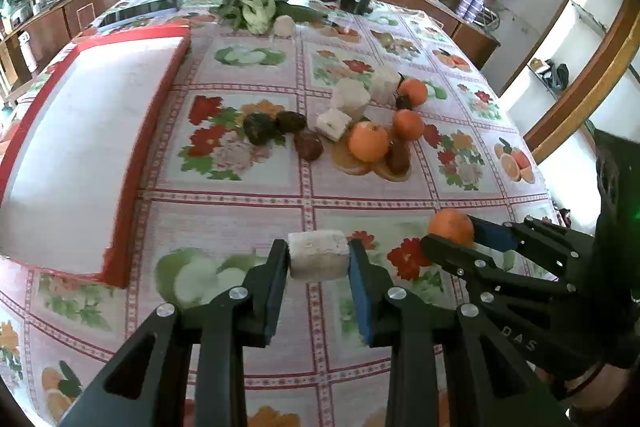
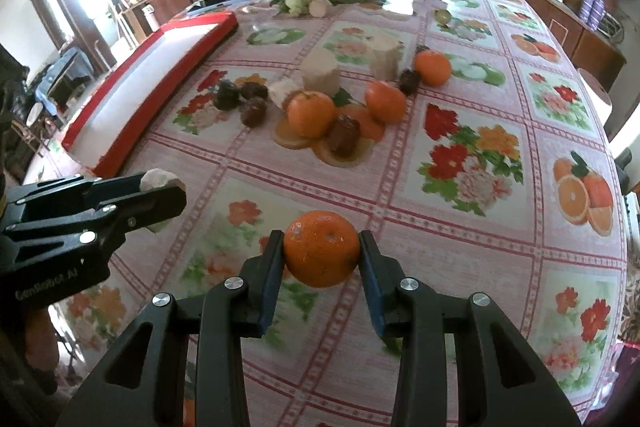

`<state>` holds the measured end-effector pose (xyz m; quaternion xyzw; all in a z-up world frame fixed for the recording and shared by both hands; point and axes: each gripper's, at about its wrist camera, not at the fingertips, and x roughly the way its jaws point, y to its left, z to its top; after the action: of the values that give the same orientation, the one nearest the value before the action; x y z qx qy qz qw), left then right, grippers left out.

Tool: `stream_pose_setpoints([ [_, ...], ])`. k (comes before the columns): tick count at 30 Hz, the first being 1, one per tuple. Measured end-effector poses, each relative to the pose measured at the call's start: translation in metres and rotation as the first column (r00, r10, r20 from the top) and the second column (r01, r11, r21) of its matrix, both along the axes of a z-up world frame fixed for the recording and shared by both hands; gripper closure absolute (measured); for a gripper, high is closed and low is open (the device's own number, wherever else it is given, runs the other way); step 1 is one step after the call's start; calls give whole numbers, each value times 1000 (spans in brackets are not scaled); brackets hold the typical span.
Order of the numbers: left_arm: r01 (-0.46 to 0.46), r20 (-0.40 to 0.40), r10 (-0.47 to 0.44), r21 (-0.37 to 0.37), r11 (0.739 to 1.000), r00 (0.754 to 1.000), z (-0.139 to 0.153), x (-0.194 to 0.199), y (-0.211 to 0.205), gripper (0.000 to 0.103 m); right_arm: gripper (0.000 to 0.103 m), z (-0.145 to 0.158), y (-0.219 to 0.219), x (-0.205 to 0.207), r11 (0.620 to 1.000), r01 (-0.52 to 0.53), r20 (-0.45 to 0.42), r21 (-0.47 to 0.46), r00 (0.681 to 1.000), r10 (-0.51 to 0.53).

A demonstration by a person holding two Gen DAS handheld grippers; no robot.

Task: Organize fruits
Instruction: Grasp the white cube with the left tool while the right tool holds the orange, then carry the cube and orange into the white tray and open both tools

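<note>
Both tongs are clenched, left gripper (image 1: 318,255) on a crumbly-looking white block (image 1: 317,254), right gripper (image 2: 321,254) across a firm, smooth-skinned orange's (image 2: 321,253) middle, lower centre of each view.

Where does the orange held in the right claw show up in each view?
Left wrist view: the held orange sits at the right edge, in the right claw.
Right wrist view: the same orange is bottom centre, pinched between the pads.
Shared landmark: the red-rimmed tray, at left in both.
</note>
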<state>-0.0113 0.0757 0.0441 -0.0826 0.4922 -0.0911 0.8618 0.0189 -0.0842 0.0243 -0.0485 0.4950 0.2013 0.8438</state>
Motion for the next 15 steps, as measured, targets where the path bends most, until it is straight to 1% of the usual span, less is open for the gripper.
stream_pose_setpoints([
  [7,-71,6,72,-9,997,997,6,-1,38,70,67,9,40,9,998,-69,8,9,998,69],
  [15,-157,17,157,-5,988,987,12,-9,89,70,67,13,96,15,985,-169,-11,22,986,169],
])
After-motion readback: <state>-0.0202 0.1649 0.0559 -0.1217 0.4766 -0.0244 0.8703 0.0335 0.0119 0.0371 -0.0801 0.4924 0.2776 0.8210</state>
